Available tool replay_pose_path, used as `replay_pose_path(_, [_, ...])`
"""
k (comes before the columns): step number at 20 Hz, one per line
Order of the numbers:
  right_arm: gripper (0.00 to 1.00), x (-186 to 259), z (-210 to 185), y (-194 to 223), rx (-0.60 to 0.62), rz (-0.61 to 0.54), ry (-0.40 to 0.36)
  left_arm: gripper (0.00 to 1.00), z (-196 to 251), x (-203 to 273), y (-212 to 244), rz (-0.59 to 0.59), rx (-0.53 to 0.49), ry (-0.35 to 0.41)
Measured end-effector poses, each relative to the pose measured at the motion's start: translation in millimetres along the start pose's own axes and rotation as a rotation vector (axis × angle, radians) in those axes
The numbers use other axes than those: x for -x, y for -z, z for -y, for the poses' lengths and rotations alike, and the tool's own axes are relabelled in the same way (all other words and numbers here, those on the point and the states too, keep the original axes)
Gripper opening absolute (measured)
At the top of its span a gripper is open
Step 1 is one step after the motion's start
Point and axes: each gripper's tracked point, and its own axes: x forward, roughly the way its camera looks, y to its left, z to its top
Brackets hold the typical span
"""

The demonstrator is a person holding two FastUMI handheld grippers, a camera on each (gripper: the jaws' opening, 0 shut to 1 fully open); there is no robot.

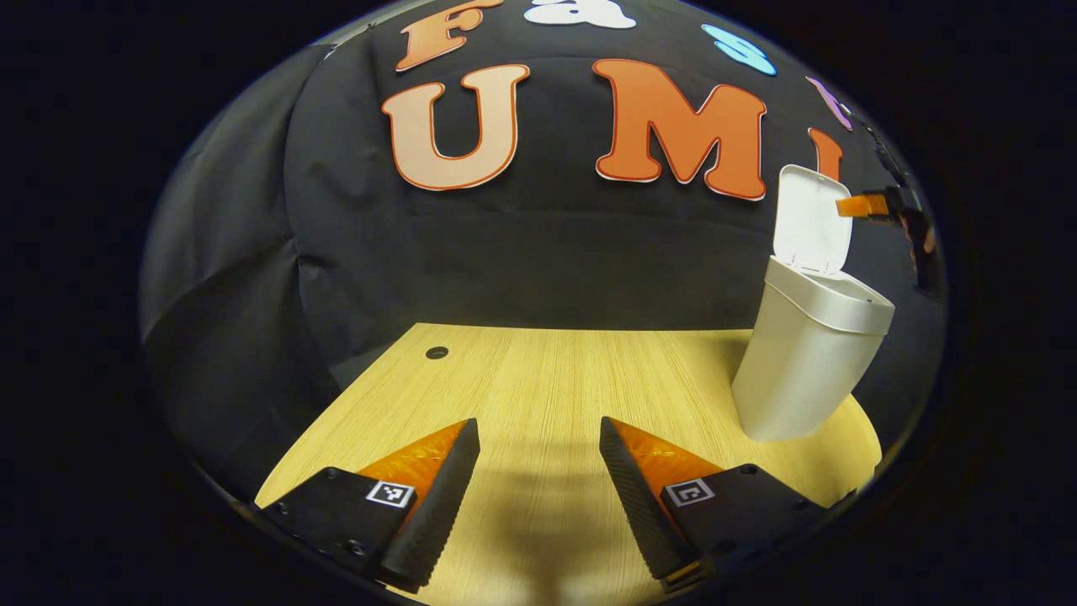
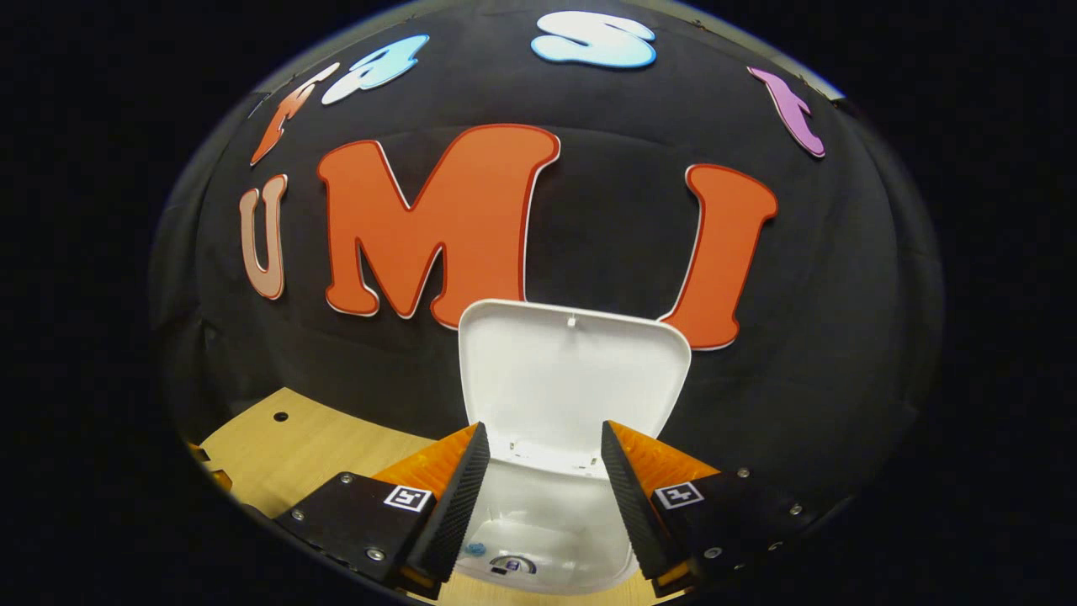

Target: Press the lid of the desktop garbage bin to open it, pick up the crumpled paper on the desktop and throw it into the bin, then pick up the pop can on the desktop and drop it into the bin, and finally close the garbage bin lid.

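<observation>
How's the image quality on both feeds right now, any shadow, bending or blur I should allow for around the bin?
Left gripper view: sharp; a soft shadow lies on the light wooden tabletop ahead of the left gripper; fisheye bending makes the white plastic desktop bin lean near the edge. Right gripper view: the bin's raised white lid is evenly lit, without glare; the right gripper hangs open above the bin's mouth.

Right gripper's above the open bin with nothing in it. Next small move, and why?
Probably bring the right gripper behind the upright lid and tip it shut: its jaws are open and empty above the bin, something already lies inside, and the desk shows no paper or can.
</observation>
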Motion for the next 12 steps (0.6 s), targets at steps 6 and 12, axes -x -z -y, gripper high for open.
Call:
replay_pose_path(6, [0.81,-5.0,8.6,-59.2,0.043,0.082,0.03,0.92,-16.9,0.0,1.1,0.004,-0.003,-0.035])
replay_pose_path(12, [0.81,-16.6,13.0,-92.0,0.05,0.121,0.054,0.92,-34.1,3.9,8.1,-0.004,0.025,-0.072])
